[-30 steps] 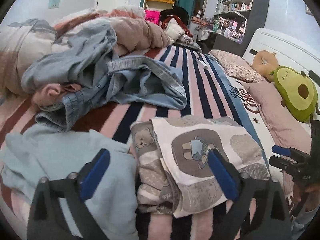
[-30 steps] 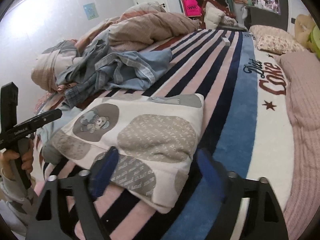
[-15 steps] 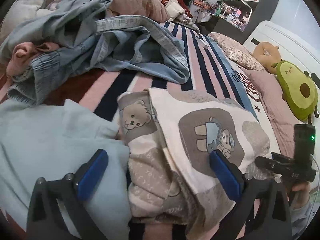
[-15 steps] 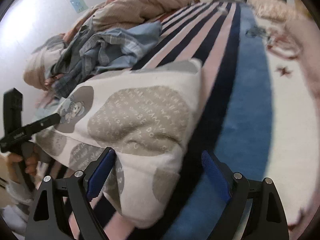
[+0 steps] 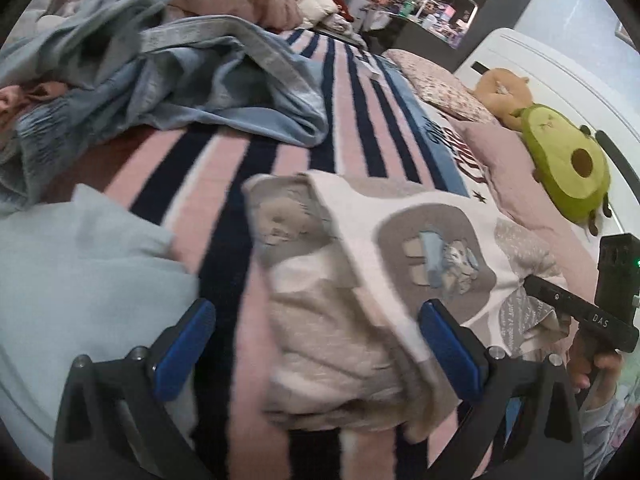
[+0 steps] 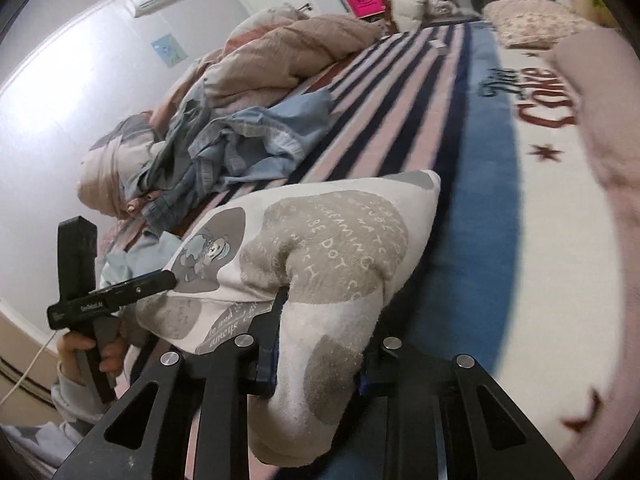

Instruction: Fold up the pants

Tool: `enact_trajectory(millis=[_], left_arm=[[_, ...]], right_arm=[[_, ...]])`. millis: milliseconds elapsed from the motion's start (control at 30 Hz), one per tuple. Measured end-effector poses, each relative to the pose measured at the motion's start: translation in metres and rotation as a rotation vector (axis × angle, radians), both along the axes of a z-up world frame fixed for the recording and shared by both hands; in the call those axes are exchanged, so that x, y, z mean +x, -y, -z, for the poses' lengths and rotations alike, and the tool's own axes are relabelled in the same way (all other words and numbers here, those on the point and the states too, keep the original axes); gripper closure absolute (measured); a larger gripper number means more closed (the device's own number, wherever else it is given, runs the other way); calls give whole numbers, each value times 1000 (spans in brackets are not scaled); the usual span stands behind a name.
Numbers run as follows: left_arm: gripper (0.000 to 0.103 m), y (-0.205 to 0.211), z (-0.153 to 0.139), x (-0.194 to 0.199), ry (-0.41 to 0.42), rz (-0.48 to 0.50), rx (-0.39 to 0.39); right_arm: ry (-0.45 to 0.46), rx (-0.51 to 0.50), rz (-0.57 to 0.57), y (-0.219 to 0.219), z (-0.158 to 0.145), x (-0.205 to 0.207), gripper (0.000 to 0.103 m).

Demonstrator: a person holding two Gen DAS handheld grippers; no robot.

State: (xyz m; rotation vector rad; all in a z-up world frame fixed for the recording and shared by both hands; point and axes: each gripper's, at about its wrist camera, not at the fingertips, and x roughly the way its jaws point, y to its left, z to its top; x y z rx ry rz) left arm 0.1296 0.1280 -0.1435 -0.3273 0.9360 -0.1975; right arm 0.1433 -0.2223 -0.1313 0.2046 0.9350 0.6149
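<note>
Two grippers are mine, and they stand differently. My right gripper (image 6: 316, 368) has its jaws closed tight on a near corner of the folded pants (image 6: 320, 248), the cream fabric with grey patches bunching up between the blue pads and lifting slightly off the bed; in the left wrist view the same tool shows at the right edge as a black body marked DAS, held in my right hand (image 5: 596, 364). My left gripper (image 5: 316, 354) has its jaws wide apart, the two blue pads straddling the near edge of the pants (image 5: 360, 280) without pinching them. The pants lie folded in a compact bundle on the striped bedspread (image 5: 352, 132), a bear print facing up. Just beside them, on the left, rests a pale blue garment (image 5: 72, 264). Farther back a heap of denim clothes (image 5: 192, 80) sprawls against a pink-beige duvet (image 6: 288, 52). An avocado plush (image 5: 568, 160) leans near the white headboard, well apart from the pants.
</note>
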Motion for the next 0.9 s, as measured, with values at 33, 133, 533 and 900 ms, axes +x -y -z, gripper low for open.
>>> enact_trajectory(millis=[33,133,533,900], left_arm=[[2,3,-1,0,-1,6,-5],[2,13,-1,2,-9,46,-32],[2,46,28,35,-126,103,-160],[49,60,29,37,-93,130,-187]], right_arm=[[6,-20,23,8,-2,-3,82],[-10,-35,71,31,0,-8,81],[-102,-38,70,46,18,15,34],[-162,47,-23,24,49,21,72]])
